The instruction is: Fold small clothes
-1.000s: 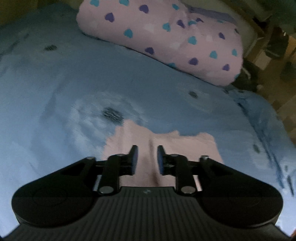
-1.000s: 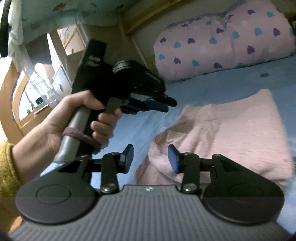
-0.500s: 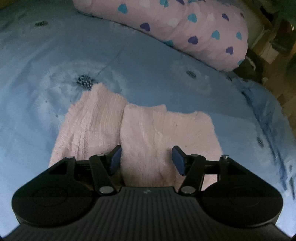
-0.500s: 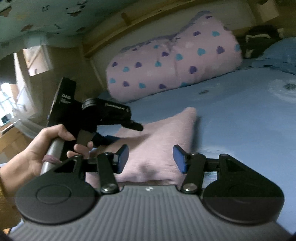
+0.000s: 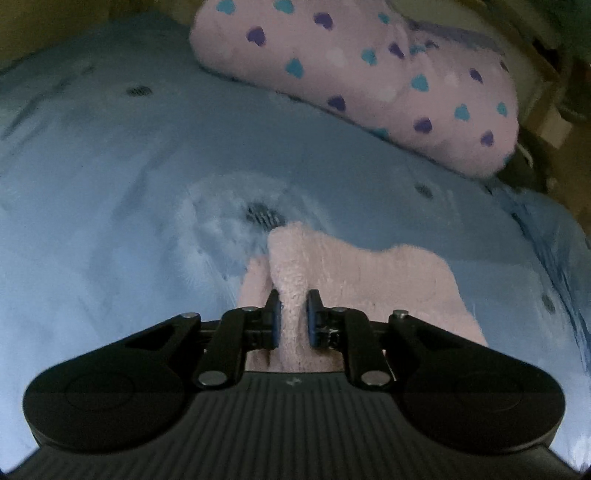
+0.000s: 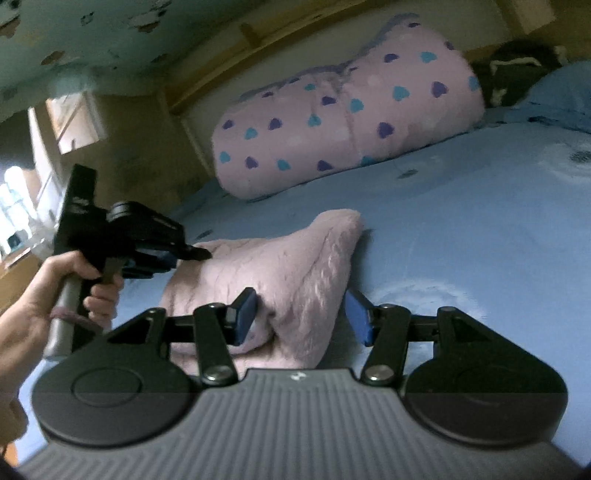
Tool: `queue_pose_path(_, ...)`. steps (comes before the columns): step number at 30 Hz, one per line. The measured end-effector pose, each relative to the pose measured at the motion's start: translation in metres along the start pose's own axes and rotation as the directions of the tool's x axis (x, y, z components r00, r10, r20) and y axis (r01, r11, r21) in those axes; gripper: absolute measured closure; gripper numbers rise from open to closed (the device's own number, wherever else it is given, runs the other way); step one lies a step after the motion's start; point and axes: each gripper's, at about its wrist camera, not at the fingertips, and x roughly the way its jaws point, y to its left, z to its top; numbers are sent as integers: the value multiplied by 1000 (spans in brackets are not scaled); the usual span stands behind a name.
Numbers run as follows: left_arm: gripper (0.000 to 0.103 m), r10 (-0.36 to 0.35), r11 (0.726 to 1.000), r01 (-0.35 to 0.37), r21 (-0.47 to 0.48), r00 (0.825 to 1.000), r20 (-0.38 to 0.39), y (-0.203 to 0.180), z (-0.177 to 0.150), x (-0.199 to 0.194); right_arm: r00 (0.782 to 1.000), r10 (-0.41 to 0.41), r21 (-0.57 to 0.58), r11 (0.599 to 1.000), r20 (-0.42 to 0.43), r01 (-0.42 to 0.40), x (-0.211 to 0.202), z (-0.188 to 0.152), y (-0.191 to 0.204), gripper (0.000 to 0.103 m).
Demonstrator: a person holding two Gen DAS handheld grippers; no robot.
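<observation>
Pink garment's (image 5: 369, 280) near edge behind gripper body.

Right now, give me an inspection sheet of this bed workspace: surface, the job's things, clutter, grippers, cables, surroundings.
Surface: blue flower-print bedsheet, lightly wrinkled.
Job's things: fluffy pale pink small garment, partly folded, one ridge pinched up.
Clutter: rolled pink blanket with blue and purple hearts at the far end of the bed.
Grippers: left hand-held gripper just closed, shut on a ridge of the garment; right hand-held gripper open, straddling the garment's near corner.
Cables: nothing seen.
Surroundings: wooden bed frame, dim room.
</observation>
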Motion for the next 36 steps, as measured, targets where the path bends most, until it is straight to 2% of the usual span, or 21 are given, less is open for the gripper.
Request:
queue_pose_path(2, 85, -20, 1000, 20, -9, 1000, 0, -3, -4, -3, 1000, -2, -40, 999, -14, 1, 3, -2, 8, 46)
queue_pose_path(7, 68, -67, 997, 67, 26, 998, 1, -11, -15, -33, 999, -20, -105, 994, -37, 16, 6, -4, 16, 46)
queue_pose_path(9, 52, -73, 996, 73, 42, 997, 7, -14, -21, -50, 999, -26, -98, 995, -42, 22, 6, -4, 15, 46)
queue_pose_path(12, 46, -92, 994, 92, 58, 996, -9, -16, -35, -70, 998, -34, -89, 996, -44, 30, 4, -3, 14, 46)
queue_pose_path(15, 45, -130, 989, 134, 59, 990, -54, -17, -52, -78, 998, -43, -101, 994, -38, 39, 0, -4, 18, 46)
queue_pose_path(17, 45, -139, 988, 144, 64, 988, -71, -17, -63, -77, 998, -48, -103, 994, -35, 44, -5, -6, 20, 46)
queue_pose_path(19, 45, -112, 989, 119, 90, 991, -78, -19, -74, -71, 998, -59, -100, 993, -34, 55, -9, -8, 23, 46)
queue_pose_path(22, 47, -77, 986, 80, 144, 997, -26, -25, -86, -66, 997, -73, -103, 992, -36, 69, -15, -11, 24, 46)
queue_pose_path(24, 81, -60, 980, 63, 188, 998, -19, -32, -90, -63, 996, -82, -111, 991, -37, 77, -19, -11, 25, 46)
queue_pose_path(27, 85, -42, 986, 38, 163, 999, 19, -29, -83, -76, 995, -96, -123, 988, -35, 91, -22, -10, 27, 46)
queue_pose_path(29, 85, 5, 987, -17, 160, 997, 79, -18, -74, -94, 995, -100, -134, 986, -30, 95, -23, -6, 31, 46)
queue_pose_path(30, 85, 16, 987, -29, 160, 997, 81, -11, -69, -97, 995, -98, -143, 985, -25, 93, -23, -5, 33, 46)
queue_pose_path(33, 85, 33, 992, -35, 121, 999, 21, 17, -66, -95, 996, -88, -161, 983, -14, 84, -21, 0, 38, 46)
queue_pose_path(36, 81, 16, 991, -14, 135, 1000, -12, 24, -78, -85, 997, -67, -165, 984, -27, 62, -9, 2, 46, 46)
